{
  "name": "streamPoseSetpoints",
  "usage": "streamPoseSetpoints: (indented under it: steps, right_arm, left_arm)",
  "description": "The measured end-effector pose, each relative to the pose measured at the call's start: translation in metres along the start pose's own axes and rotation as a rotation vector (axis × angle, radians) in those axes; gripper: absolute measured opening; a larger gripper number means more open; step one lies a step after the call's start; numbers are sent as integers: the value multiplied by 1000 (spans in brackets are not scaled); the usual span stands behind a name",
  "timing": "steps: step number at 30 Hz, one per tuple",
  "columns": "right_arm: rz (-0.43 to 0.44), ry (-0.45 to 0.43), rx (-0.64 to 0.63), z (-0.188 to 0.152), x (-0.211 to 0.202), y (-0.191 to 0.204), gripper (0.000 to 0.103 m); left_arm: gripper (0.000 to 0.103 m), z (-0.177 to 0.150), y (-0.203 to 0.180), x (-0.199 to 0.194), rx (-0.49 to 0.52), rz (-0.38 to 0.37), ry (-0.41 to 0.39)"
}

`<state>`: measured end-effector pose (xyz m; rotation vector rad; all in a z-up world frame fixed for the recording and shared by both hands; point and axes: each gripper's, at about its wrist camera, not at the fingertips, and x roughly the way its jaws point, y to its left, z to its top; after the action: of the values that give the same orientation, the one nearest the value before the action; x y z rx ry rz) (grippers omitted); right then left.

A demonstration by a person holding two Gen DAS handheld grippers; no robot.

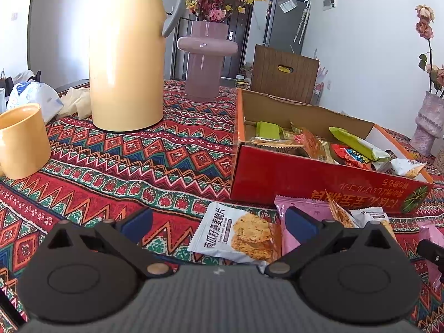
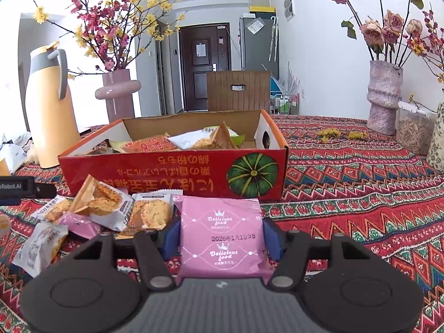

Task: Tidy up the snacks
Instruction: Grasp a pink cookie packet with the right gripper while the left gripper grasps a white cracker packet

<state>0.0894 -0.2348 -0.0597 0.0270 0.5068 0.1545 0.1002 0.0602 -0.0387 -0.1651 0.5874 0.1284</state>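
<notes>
My right gripper (image 2: pixel 220 236) is shut on a pink snack packet (image 2: pixel 220 238), both blue pads pressing its sides, just in front of the red cardboard box (image 2: pixel 172 174). Several snack packets lie inside that box (image 1: pixel 305 172). More white cracker packets (image 2: pixel 111 208) and pink ones sit in a pile on the cloth to the left of the held packet. My left gripper (image 1: pixel 219 222) stands open over the cloth, with a white cracker packet (image 1: pixel 236 233) lying between its wide-apart fingers and a pink packet (image 1: pixel 305 205) behind the right finger.
A yellow thermos jug (image 1: pixel 127 63), a yellow mug (image 1: pixel 22 141) and a pink vase (image 1: pixel 205 63) stand left of the box. A textured vase of roses (image 2: pixel 384 97) and a clear container (image 2: pixel 413 130) stand at the right. A brown chair back (image 2: pixel 238 91) is behind the table.
</notes>
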Motion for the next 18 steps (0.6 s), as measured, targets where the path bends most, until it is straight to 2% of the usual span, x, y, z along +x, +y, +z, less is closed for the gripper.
streamPoseSetpoints:
  steps: [12,18]
  right_arm:
    - [24,-18,-2,-5,-2,2,61]
    - [36,-28,5,-6,-3,0,61]
  left_arm:
    - [103,0,-3,0,14,39,0]
    - [103,3,-3,-7,11,23,39]
